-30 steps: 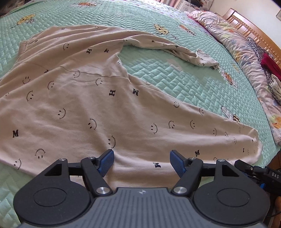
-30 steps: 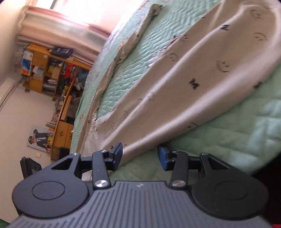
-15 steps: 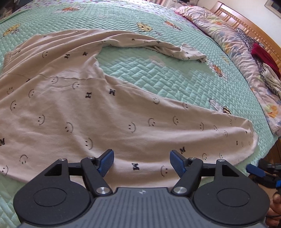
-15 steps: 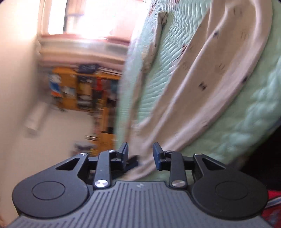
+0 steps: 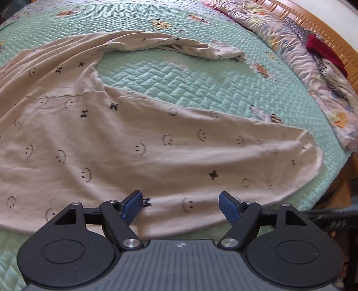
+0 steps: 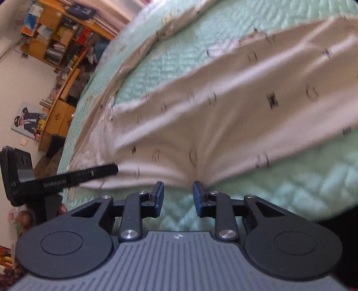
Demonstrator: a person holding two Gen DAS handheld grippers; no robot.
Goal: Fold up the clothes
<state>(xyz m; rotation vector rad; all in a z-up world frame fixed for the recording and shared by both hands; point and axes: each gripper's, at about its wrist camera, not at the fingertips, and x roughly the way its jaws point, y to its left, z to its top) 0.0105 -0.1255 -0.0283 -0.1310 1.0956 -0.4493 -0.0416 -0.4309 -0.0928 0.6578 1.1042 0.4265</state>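
A beige garment (image 5: 134,145) printed with smileys and letter M's lies spread on the green quilted bedspread (image 5: 179,73), one sleeve (image 5: 214,50) trailing to the far right. My left gripper (image 5: 181,206) hovers over the near hem, jaws opening, with cloth beneath them but ungripped. In the right wrist view the same garment (image 6: 223,116) bunches just past my right gripper (image 6: 178,197). Its jaws are closing, and between the pads I see only green quilt (image 6: 290,190) and the cloth's edge at the tips. A black part of the left gripper (image 6: 67,179) reaches onto the cloth at the left.
A crumpled floral quilt (image 5: 302,56) and a red cloth (image 5: 322,51) lie along the wooden headboard (image 5: 313,20). The bed's edge drops off at the lower right. Beyond the bed stand a cluttered bookshelf (image 6: 56,33), a wooden cabinet (image 6: 58,118) and a wall poster (image 6: 26,120).
My left gripper slid rightward along the hem. The right gripper's jaws narrowed and its view swung back onto the garment's edge, where the left gripper's black part now shows.
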